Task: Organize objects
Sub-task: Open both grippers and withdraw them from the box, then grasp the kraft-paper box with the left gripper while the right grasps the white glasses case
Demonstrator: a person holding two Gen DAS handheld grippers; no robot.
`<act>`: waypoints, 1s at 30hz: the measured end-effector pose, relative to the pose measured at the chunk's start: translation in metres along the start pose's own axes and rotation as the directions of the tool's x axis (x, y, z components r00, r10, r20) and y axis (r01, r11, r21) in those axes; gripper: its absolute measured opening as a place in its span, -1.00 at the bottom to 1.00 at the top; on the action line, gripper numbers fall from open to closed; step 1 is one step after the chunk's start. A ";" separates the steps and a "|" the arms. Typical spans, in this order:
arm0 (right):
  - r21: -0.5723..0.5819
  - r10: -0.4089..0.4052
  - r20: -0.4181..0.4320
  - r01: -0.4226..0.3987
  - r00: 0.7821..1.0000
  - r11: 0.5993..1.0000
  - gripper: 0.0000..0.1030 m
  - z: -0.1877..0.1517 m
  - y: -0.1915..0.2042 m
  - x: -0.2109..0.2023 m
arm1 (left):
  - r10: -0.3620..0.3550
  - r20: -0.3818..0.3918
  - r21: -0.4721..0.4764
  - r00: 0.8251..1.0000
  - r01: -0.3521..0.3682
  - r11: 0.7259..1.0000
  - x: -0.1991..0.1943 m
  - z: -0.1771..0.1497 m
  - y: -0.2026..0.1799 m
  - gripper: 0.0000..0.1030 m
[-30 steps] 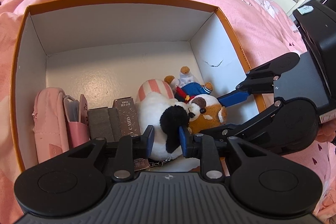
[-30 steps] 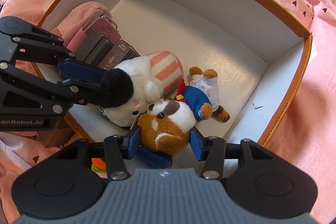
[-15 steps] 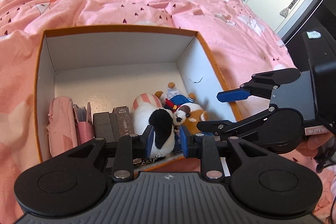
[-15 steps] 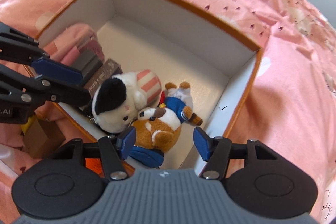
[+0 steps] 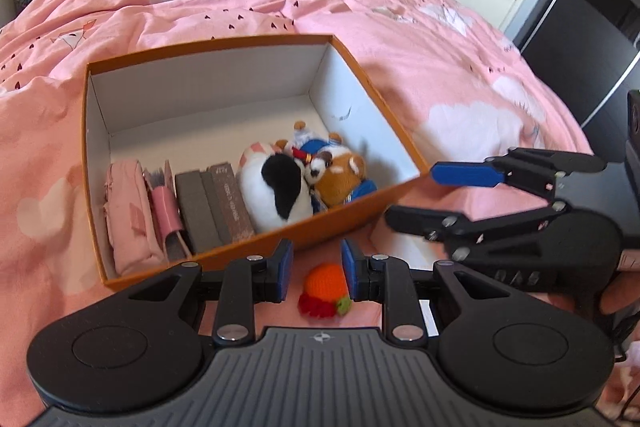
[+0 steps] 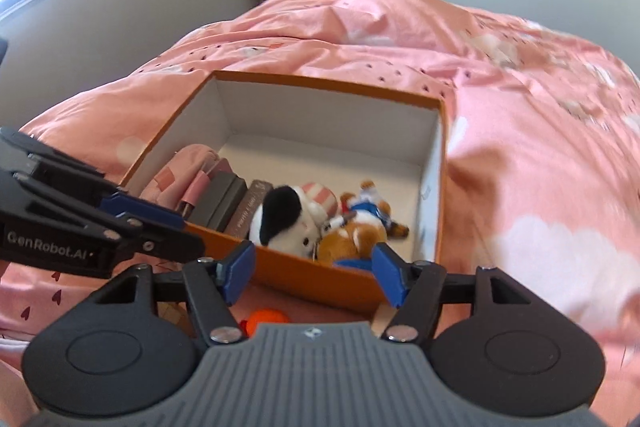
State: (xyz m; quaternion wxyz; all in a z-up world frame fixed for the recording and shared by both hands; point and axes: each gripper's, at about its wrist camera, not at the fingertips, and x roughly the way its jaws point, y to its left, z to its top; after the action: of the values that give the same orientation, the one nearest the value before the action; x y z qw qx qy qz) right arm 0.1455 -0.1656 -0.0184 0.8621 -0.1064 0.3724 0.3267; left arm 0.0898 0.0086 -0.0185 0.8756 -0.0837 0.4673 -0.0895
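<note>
left gripper (image 5: pixel 314 269): narrow gap, empty | right gripper (image 6: pixel 314 273): opening, empty | risk: soft crocheted fruit (image 5: pixel 324 285) beside box (image 5: pixel 280 239) slips a shallow pinch

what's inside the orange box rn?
Inside the orange box: pink pouch, pink card holder, dark card boxes, white-and-black plush, brown plush. Far half bare. Anything under the plushes is hidden.
</note>
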 end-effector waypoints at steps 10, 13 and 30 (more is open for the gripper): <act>0.161 -0.129 -0.168 0.157 0.977 0.974 0.27 -0.043 -0.015 -0.002 | -0.004 -0.092 -0.064 0.996 -0.002 0.998 0.016 -0.035 0.009 -0.38; 0.186 -0.131 -0.223 0.174 0.966 0.967 0.26 -0.054 -0.018 0.003 | -0.025 -0.111 -0.099 0.994 0.014 0.995 0.021 -0.038 0.014 -0.32; 0.310 0.001 -0.315 0.102 0.949 0.945 -0.31 -0.071 -0.026 0.024 | -0.029 -0.126 -0.131 0.992 0.012 0.991 0.024 -0.043 0.018 -0.32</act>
State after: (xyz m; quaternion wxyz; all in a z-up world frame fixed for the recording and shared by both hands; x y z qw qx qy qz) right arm 0.1342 -0.2043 -0.0868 0.8067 -0.0239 0.5486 0.2184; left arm 0.0687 0.0179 -0.0658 0.8356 -0.1395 0.5263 -0.0731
